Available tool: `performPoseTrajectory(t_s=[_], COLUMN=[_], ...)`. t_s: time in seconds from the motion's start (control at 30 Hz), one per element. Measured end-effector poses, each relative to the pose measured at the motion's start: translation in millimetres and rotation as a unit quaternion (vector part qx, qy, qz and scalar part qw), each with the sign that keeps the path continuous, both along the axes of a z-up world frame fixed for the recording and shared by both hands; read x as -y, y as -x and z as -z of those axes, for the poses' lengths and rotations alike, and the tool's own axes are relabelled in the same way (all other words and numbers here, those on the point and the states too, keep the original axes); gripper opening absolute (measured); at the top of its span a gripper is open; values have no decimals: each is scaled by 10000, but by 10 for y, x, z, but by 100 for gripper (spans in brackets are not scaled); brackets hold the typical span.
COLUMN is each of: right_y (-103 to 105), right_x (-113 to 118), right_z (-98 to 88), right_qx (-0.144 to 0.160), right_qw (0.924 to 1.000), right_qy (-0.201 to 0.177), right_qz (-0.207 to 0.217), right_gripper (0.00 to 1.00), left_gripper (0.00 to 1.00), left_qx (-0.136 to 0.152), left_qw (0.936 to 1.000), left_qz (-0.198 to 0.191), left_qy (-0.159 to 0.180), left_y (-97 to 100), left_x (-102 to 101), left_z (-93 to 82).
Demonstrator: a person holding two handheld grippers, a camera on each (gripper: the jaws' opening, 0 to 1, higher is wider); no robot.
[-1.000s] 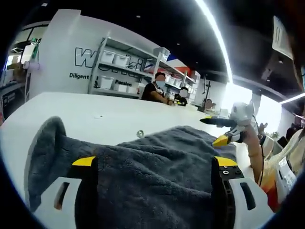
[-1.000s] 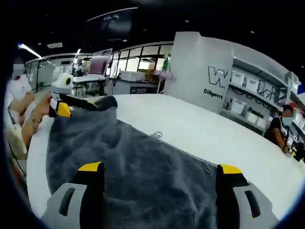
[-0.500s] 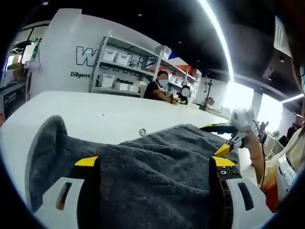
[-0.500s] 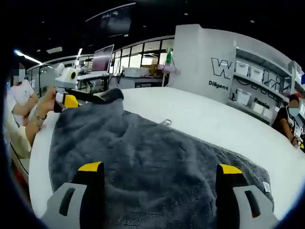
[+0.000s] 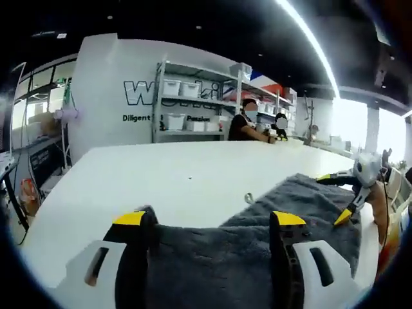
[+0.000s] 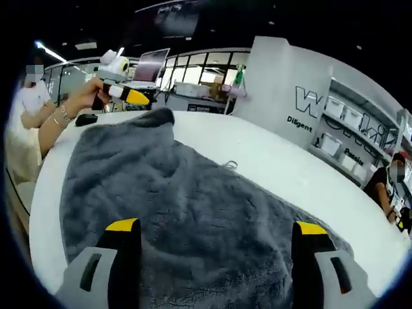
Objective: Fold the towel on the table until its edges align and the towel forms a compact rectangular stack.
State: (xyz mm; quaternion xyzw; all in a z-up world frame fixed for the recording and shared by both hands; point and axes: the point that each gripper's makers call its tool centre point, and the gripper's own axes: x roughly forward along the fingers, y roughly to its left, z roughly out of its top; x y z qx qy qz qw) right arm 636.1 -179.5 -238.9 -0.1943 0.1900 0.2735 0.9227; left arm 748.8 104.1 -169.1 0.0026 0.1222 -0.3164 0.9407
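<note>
White table (image 5: pixel 129 183) in a lab, shelves (image 5: pixel 193 103) of bins behind. Grey towel (image 6: pixel 167 212) lies spread on it, reaching the near edge, small loop tag (image 6: pixel 228 165) at its far edge. Your right gripper (image 6: pixel 212 241) is wide open over the towel, gripping nothing. Your left gripper (image 5: pixel 209 222) also stands wide open, towel between the jaws; can't tell if it touches. In the right gripper view, your left gripper (image 6: pixel 132 95) sits off the towel's far corner, raised.
</note>
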Motion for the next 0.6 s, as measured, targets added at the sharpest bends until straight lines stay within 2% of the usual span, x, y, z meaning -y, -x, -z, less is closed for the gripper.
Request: performPoseTrajectory(t_s=[0.1,0.23,0.3,0.4,0.5,0.6], right_y=[4,16,23,28,30,34], right_x=[-2,-24,-34,-32,-34,-31], right_z=[-6,-17,-8,12,10,12], right_qx=[16,43,41,14,20,23], right_qw=[10000,10000,9999,9999,9999,9999], right_qy=[22,1,18,66,72,83], right_qz=[-14,-62,-90,-94,-99,-96], right_gripper=[99,99,99,99,99,99], left_gripper=[64,54,43,24,18,3], left_qx=[64,-78,-183,-184,-166,-165], left_qw=[9996,9959,9937,9937,9949,9942], left_qz=[-248,-648,-707,-750,-724,-720], left_qy=[-123,-628,-853,-809,-684,-779], left_y=[-211,-499,-597,-703,-766,-791], left_x=[-135,-328,-375,-383,-350,-339], left_z=[9,205,311,367,389,428])
